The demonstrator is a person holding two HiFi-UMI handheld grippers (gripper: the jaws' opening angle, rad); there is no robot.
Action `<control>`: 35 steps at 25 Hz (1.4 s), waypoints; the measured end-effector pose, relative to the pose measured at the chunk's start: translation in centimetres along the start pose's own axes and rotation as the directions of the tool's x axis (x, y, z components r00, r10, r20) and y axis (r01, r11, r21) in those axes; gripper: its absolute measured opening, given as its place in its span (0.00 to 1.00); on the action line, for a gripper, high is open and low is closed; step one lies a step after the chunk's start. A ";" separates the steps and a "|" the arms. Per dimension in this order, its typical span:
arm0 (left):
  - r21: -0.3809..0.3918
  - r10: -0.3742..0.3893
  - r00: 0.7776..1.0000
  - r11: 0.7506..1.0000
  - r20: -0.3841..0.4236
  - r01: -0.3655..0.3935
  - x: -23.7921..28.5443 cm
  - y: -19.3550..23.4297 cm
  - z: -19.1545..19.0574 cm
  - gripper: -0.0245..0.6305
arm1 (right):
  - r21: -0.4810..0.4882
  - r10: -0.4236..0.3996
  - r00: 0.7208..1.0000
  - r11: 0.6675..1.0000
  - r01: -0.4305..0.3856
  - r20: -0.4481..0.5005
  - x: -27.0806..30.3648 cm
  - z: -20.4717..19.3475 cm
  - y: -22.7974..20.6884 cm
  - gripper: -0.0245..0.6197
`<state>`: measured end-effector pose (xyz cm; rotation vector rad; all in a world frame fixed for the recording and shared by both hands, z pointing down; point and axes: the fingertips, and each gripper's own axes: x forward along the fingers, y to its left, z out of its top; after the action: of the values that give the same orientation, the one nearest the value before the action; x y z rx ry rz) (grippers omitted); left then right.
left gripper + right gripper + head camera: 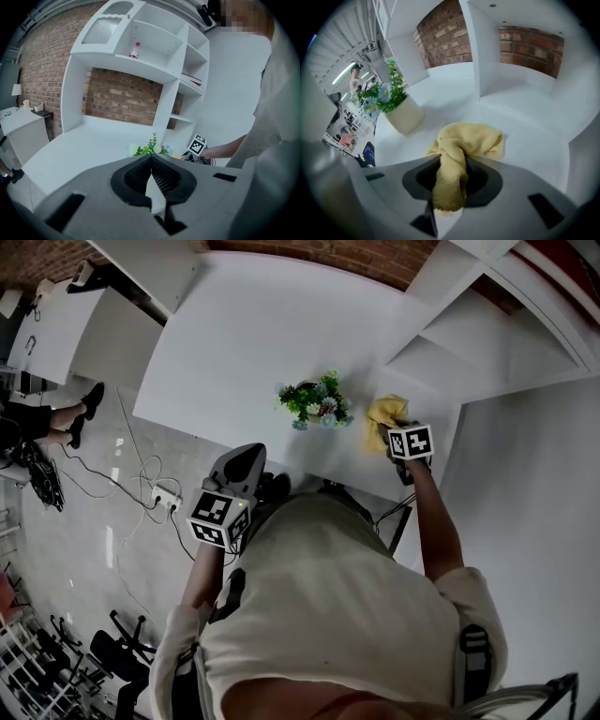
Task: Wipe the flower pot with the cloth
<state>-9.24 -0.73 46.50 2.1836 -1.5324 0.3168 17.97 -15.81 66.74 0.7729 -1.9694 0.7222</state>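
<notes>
A small cream flower pot with green leaves and pale blue flowers stands near the front edge of the white table. Just to its right lies a yellow cloth. My right gripper points steeply down onto the cloth. In the right gripper view a fold of the cloth runs up between the jaws of the right gripper, which pinch it, and the pot stands to the left, apart. My left gripper hangs shut and empty by my body, off the table's edge; past its closed tips the plant shows.
White shelving rises at the table's right and back, before a brick wall. On the floor to the left lie cables and a power strip, with wheeled chair bases lower left. Another person's legs show at far left.
</notes>
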 end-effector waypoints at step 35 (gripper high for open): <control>0.270 -0.253 0.887 0.888 -0.387 0.371 14.8 4.6 -6.6 0.40 | 0.395 0.126 0.919 0.875 -0.281 0.374 -0.3 8.8 8.3 0.21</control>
<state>-7.79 -11.06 59.74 2.4281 -0.9624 0.8546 7.40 -16.90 60.98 1.0186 -2.2523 1.2697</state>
